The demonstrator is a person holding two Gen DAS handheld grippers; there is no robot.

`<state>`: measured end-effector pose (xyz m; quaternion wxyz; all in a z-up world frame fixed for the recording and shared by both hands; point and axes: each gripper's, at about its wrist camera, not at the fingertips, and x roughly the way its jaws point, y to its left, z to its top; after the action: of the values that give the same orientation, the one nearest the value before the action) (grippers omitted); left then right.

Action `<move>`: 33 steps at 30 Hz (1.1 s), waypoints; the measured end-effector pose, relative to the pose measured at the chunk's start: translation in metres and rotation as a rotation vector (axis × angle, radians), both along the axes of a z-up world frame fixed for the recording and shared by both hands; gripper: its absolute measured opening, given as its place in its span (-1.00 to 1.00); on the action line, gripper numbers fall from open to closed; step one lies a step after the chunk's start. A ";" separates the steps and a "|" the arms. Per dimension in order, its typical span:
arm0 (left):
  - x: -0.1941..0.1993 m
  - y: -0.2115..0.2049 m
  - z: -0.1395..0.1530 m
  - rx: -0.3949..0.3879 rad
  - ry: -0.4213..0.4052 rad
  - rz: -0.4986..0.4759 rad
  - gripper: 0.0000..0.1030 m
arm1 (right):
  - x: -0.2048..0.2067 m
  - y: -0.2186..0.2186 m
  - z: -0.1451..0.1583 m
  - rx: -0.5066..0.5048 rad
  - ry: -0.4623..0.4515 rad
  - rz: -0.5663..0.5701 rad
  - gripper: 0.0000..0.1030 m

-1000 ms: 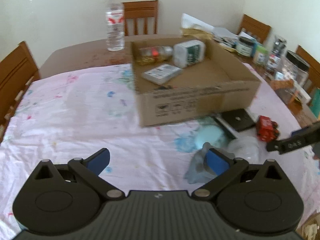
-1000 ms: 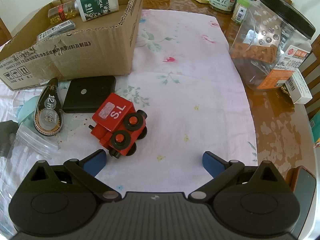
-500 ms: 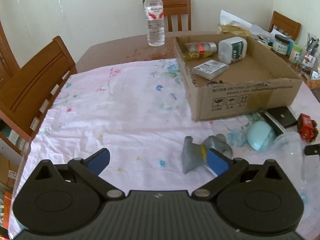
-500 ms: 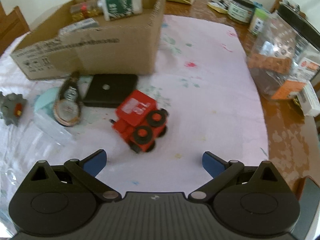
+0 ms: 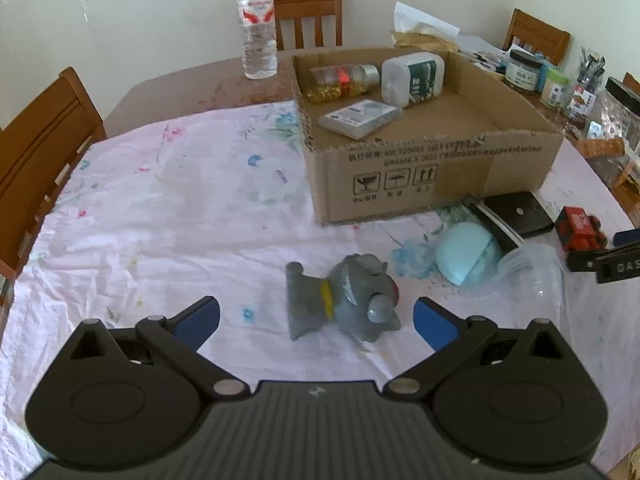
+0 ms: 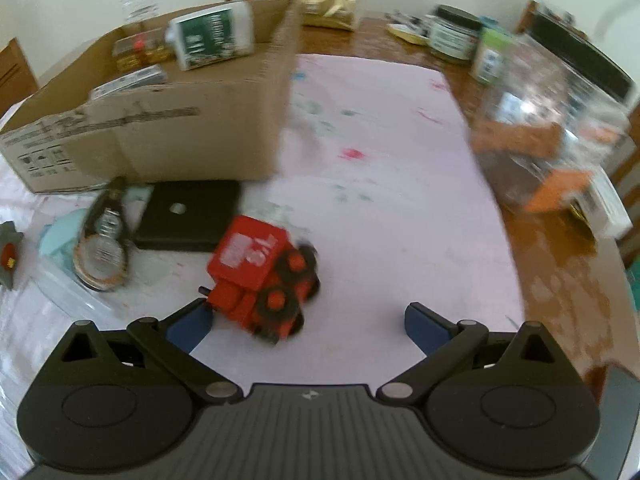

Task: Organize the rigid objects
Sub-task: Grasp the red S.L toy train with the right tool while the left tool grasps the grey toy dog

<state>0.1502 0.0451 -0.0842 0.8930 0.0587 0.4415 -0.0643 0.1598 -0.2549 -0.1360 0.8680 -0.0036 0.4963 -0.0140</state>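
The cardboard box (image 5: 432, 168) stands on the counter (image 5: 168, 216) and already holds a few items. The grey toy (image 5: 348, 296) lies between the wide-open jaws of the left gripper (image 5: 316, 320) and should be centred before closing. The red train (image 6: 264, 276) touches the left jaw of the right gripper (image 6: 308, 324), also wide open, so a leftward shift is advised.

A plain cream wall (image 5: 140, 12) fills the upper part of the left wrist view. Wooden chairs ring a brown wooden table (image 5: 180, 92): one chair (image 5: 308, 12) at top centre, another (image 5: 36, 148) at the left edge, a third (image 5: 536, 36) at upper right. A pale floral cloth (image 5: 160, 216) (creased) covers the near tabletop in soft daylight.
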 end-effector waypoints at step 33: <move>0.020 -0.008 -0.038 0.032 0.040 0.094 0.99 | 0.008 0.022 -0.003 -0.008 -0.051 0.006 1.00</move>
<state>0.1700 0.0375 -0.1219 0.8851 0.0509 0.4623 -0.0163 0.1679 -0.2332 -0.1388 0.8805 -0.0083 0.4737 -0.0133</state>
